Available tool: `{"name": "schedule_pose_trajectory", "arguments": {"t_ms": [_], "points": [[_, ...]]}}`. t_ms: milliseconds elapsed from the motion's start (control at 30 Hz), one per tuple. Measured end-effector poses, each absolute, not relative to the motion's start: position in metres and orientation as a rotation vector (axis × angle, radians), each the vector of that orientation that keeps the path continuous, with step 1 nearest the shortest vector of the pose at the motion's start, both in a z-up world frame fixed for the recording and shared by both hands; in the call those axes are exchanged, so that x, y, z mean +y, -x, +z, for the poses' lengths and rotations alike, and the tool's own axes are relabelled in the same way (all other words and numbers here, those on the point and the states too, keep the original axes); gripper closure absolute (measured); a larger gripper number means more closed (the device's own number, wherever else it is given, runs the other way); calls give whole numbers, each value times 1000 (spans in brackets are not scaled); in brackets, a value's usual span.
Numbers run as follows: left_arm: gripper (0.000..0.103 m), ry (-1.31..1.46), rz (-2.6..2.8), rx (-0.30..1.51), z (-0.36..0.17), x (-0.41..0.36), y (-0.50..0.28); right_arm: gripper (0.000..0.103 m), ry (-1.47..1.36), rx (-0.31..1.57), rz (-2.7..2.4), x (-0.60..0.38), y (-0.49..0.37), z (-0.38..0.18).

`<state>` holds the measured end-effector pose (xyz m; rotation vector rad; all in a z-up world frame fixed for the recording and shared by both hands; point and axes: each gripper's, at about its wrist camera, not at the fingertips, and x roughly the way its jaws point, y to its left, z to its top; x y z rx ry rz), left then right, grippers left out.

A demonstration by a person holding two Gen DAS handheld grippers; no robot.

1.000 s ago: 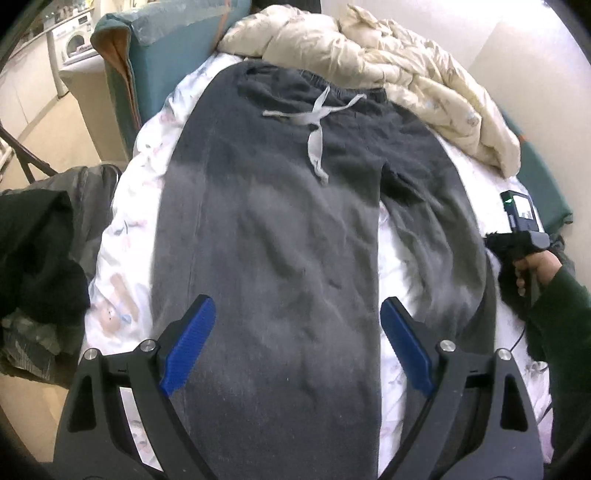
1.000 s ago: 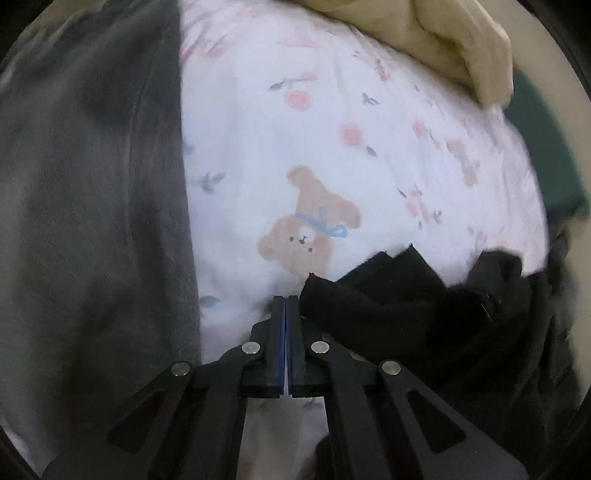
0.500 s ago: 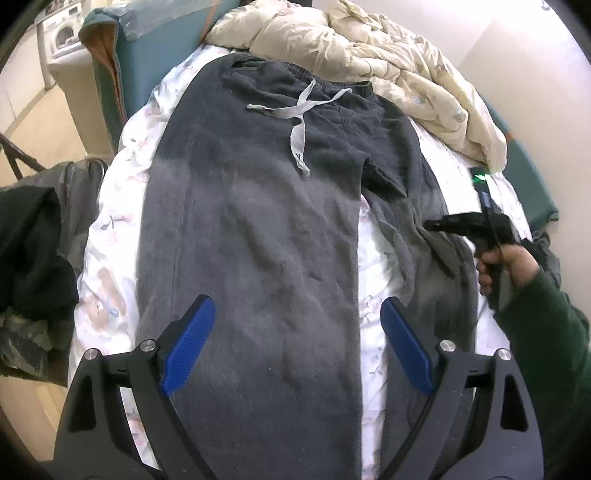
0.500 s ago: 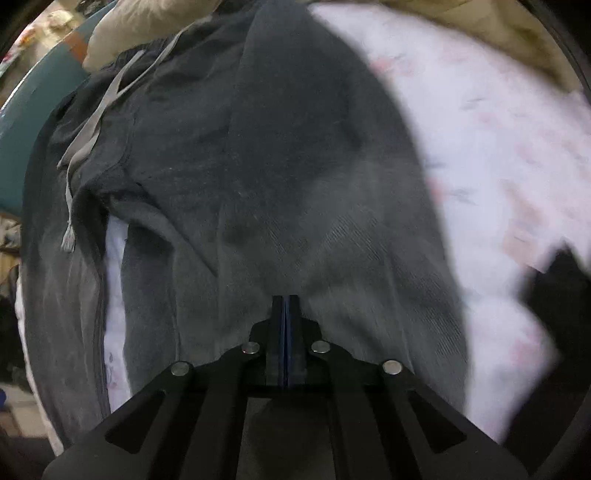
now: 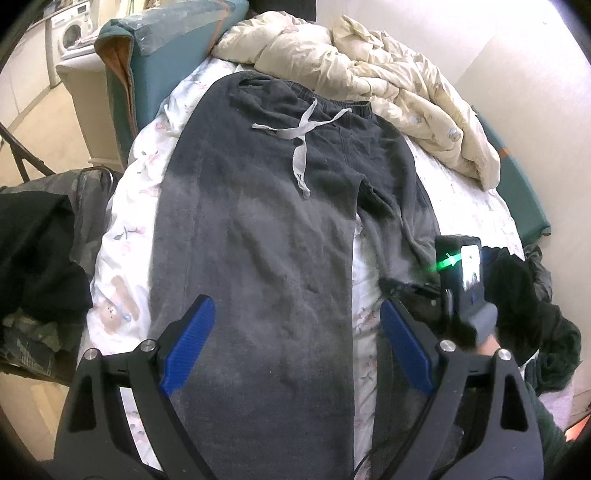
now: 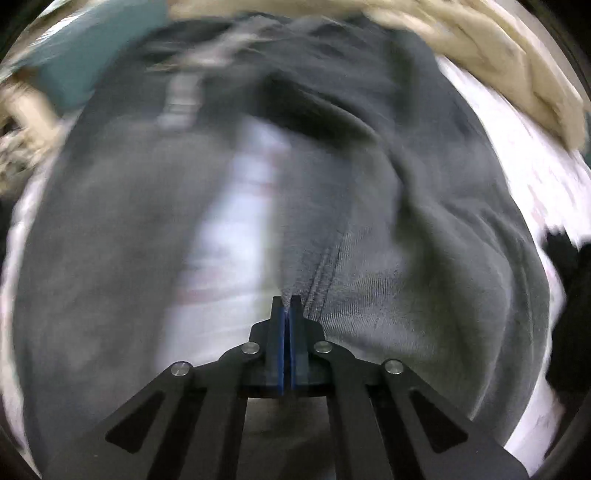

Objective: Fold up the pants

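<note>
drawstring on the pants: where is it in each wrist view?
Left wrist: grey drawstring upper centre, crossed below the waistband of the pants.
Right wrist: blurred grey strip upper left.
Shared landmark: cream duvet, top right in both.

I'm working in a home bedroom, over a bed (image 5: 461,192) with a white sheet printed with flowers and teddy bears, a rumpled cream duvet (image 5: 369,74) heaped at its head, a washing machine (image 5: 74,31) off in the far corner, and dark clothes (image 5: 33,258) piled alongside.
</note>
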<state>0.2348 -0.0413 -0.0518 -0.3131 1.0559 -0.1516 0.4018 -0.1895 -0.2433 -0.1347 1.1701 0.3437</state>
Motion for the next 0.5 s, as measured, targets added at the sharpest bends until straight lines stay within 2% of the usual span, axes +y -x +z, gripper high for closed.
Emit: {"name": "schedule_pose_trajectory", "arguments": {"t_ms": [67,167,333,400,433,467,500], "points": [[14,317,-151,1055,-51,-39,-235,101,211,1192,424,-168,-391,-240],[14,328,-149,1074,-53,-40,-238,97,94,1311,440,-178,-403,-271],[14,326,-158,1058,-49,-40,-238,95,-130,1305,569,-227,-411,-238],[14,324,-156,1064,-51,-40,-239,88,-165,1207,467,-265,-406,-216],[14,333,-155,1074,-53,-40,-239,78,-191,1177,417,-289,-405,-209],[14,339,-155,1081,-55,-40,-240,60,-213,1160,357,-309,-407,-207],[14,344,-155,1087,-57,-40,-240,51,-234,1143,258,-335,-410,-208]]}}
